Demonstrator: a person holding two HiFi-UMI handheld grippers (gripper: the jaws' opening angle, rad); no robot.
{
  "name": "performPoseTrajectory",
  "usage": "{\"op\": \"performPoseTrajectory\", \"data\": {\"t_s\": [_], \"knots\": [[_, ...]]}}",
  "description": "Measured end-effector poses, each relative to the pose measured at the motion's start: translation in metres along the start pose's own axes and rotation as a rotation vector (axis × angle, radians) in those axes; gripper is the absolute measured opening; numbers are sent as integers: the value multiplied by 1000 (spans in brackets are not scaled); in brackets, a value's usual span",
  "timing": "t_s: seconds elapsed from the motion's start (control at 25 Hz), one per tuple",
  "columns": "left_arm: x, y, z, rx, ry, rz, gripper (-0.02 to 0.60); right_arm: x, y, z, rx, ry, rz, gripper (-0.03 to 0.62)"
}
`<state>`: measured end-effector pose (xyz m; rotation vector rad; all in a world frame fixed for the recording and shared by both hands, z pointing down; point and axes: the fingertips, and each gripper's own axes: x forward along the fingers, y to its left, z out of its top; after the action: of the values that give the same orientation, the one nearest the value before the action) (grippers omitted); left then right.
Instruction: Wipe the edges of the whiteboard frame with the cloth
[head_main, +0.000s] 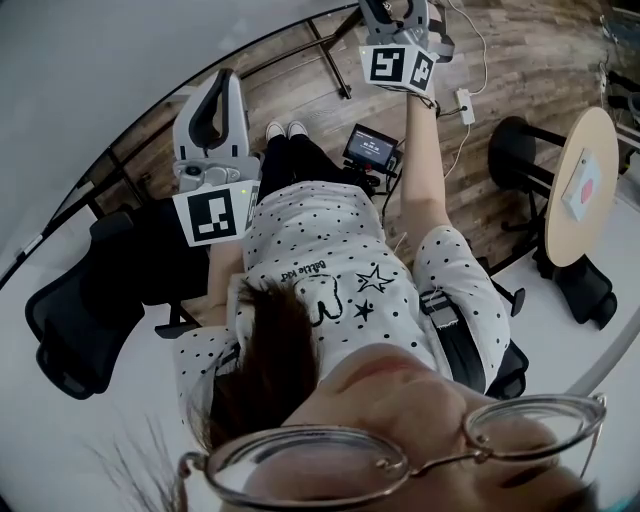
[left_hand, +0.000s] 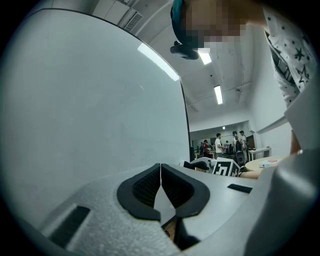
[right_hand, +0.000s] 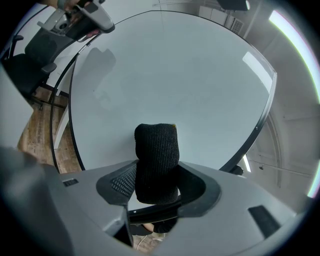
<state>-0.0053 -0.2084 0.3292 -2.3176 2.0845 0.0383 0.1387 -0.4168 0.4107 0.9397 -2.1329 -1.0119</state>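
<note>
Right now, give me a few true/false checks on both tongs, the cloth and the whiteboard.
1. The right tongs are clamped on a black cloth. True.
2. The left tongs are spread wide around a marker. False: their pads meet, with nothing between them.
3. The whiteboard is covered in writing. False: in the right gripper view its surface looks blank.
4. The whiteboard frame is dark against the pale board. True.
</note>
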Motion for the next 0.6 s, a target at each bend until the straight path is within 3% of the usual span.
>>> {"op": "performPoseTrajectory", "data": {"t_s": [0.36,0.6], "knots": [[-5,0,0,-1,27,16,20,8,51,-37,-52,58,100,227],[-7,-2,-1,16,34,15,20,12,83,-71,-22,120,179,227]]}}
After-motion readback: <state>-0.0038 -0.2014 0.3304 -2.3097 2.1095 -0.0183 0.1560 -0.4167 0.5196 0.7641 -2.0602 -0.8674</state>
